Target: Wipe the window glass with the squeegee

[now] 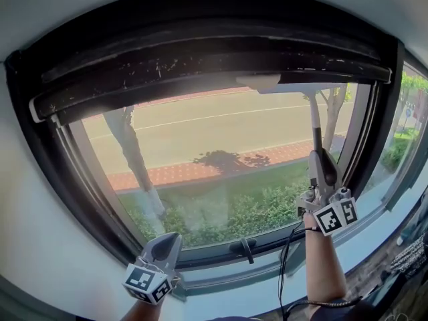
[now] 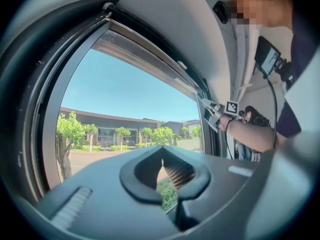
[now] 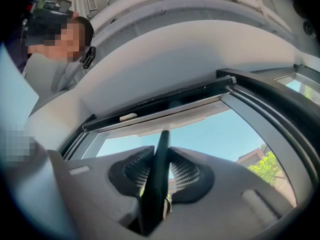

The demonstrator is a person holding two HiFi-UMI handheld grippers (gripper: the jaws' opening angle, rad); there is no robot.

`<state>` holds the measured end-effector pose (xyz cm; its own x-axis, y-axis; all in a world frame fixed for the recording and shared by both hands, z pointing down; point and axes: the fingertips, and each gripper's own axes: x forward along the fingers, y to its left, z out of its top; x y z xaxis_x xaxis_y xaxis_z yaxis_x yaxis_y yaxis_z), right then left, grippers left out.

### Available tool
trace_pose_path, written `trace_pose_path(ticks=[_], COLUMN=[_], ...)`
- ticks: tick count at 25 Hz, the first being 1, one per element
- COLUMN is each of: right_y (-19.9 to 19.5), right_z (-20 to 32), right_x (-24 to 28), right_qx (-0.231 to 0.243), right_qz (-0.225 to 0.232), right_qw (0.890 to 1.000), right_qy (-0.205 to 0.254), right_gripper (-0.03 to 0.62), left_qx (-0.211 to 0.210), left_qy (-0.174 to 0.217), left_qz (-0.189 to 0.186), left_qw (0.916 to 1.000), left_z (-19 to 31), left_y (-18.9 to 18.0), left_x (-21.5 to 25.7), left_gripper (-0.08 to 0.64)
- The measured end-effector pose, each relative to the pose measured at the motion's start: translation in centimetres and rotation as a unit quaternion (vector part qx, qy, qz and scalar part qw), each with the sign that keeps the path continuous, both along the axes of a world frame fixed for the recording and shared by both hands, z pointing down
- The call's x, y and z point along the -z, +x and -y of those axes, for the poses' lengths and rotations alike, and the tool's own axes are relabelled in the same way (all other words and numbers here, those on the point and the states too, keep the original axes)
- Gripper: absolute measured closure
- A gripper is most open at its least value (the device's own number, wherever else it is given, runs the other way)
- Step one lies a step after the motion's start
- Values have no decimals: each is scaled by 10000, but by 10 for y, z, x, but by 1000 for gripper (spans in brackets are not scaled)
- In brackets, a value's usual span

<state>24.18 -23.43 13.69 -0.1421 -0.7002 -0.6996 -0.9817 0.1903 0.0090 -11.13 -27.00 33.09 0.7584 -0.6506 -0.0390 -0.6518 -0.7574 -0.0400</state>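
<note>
The window glass (image 1: 221, 152) fills the head view, with a street and trees behind it. High on its right side the squeegee (image 1: 315, 122) presses its pale blade against the top edge, just under the dark frame. My right gripper (image 1: 322, 164) is shut on the squeegee's dark handle below. In the right gripper view the handle (image 3: 160, 159) runs up between the ribbed pads toward the blade (image 3: 172, 125). My left gripper (image 1: 167, 243) hangs low at the bottom left, shut and empty, off the glass. The left gripper view shows its jaws (image 2: 172, 186) together, and the squeegee (image 2: 196, 90) far off.
A dark window frame (image 1: 200, 52) surrounds the pane, with a latch handle (image 1: 244, 248) on the bottom rail. A second pane (image 1: 404, 132) stands to the right behind a dark post. A black cable (image 1: 286, 273) trails from the right gripper.
</note>
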Motion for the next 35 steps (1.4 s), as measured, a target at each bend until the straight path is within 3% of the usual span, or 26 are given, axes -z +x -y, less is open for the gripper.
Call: trace_pose_path(ticks=[7, 12, 35], right_y=[1, 1, 1], right_z=[-3, -7, -19], right_x=[-21, -35, -108], right_qx=[-1, -7, -77], right_qz=[35, 55, 292], right_qw=[9998, 9995, 9955], right_qy=[-187, -301, -893], right_gripper=[491, 491, 491], left_qx=[16, 8, -89], left_qy=[-63, 172, -277], left_qz=[43, 379, 259], left_qw=[10000, 9991, 9992], left_z=[-12, -24, -44], left_y=[2, 10, 7], left_x=[-7, -11, -36], left_gripper=[554, 555, 555])
